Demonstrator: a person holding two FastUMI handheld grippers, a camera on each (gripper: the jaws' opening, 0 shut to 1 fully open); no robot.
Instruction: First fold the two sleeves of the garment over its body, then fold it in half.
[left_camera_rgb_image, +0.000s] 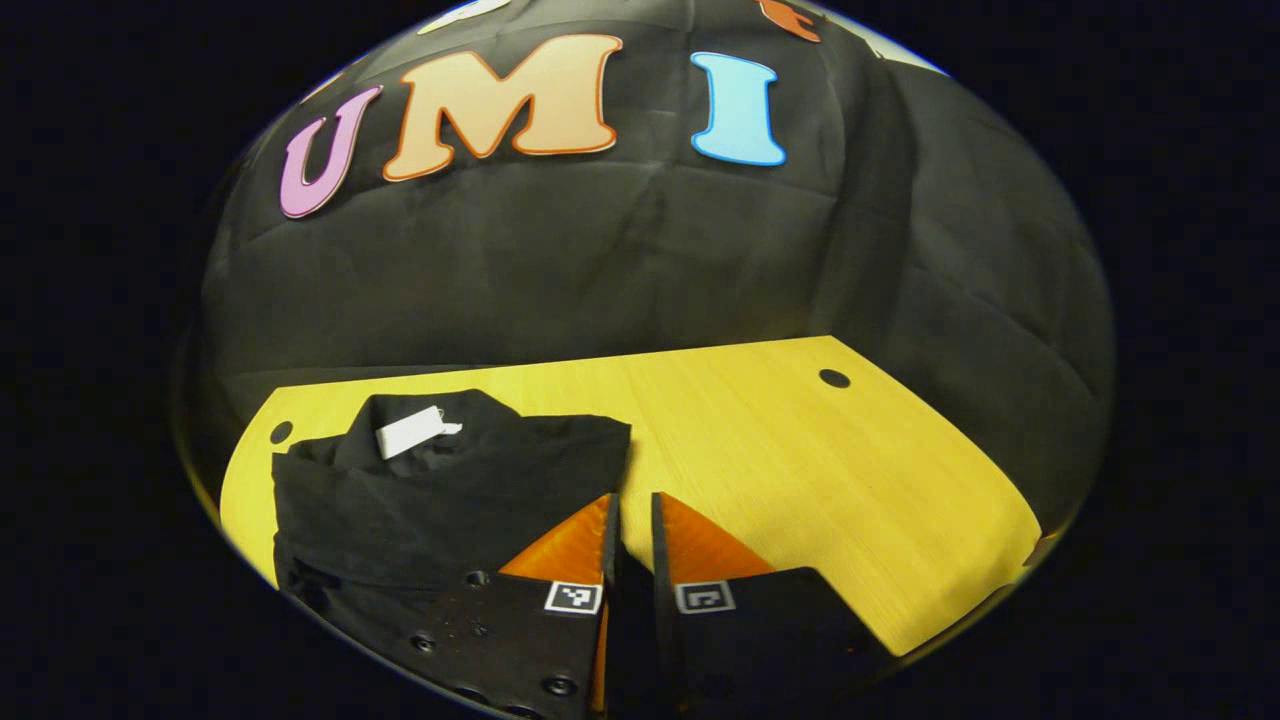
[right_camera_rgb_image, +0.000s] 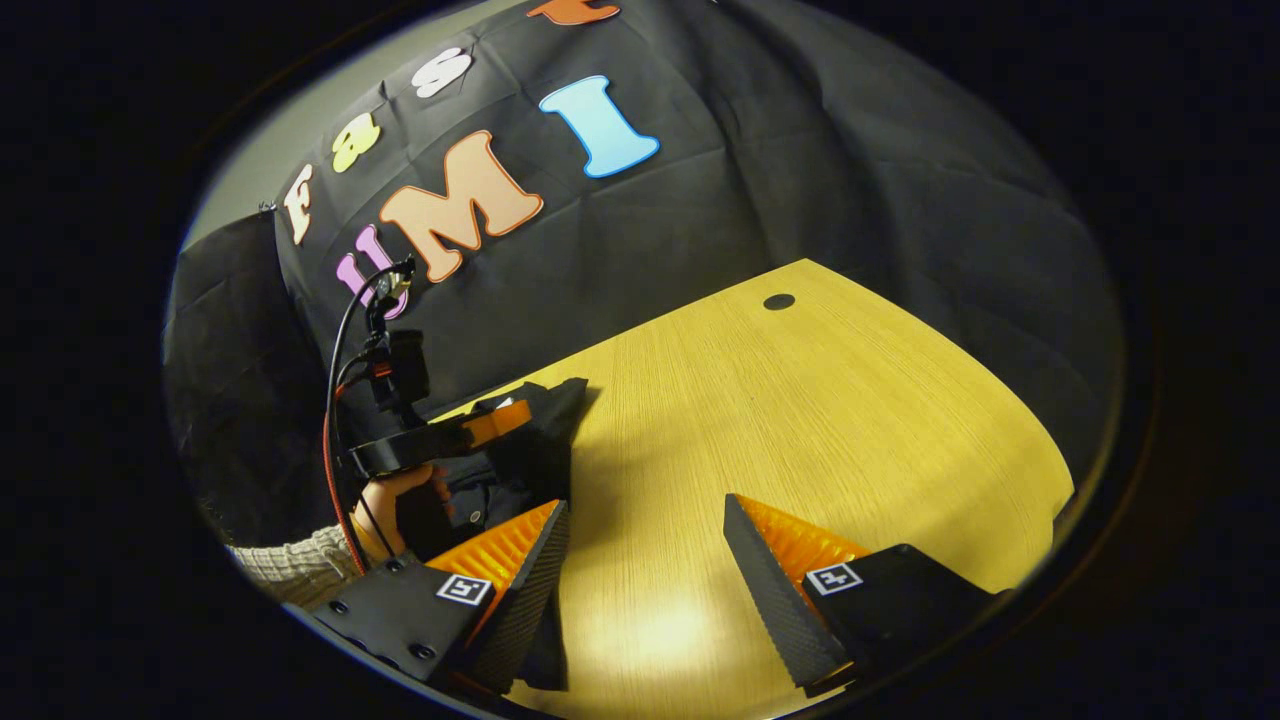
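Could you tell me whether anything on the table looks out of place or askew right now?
Nothing stands out. The black garment lies folded in a compact pile on the yellow wooden table, white label showing at the collar. The left gripper is nearly closed beside it; the right gripper is open.

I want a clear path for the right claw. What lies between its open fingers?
Bare table in the right gripper view; the black garment lies off beside one finger of the right claw.

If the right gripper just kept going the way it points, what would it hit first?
Probably the bare table: the right gripper, open, aims down across it, with the garment off to one side. Depth is unclear.
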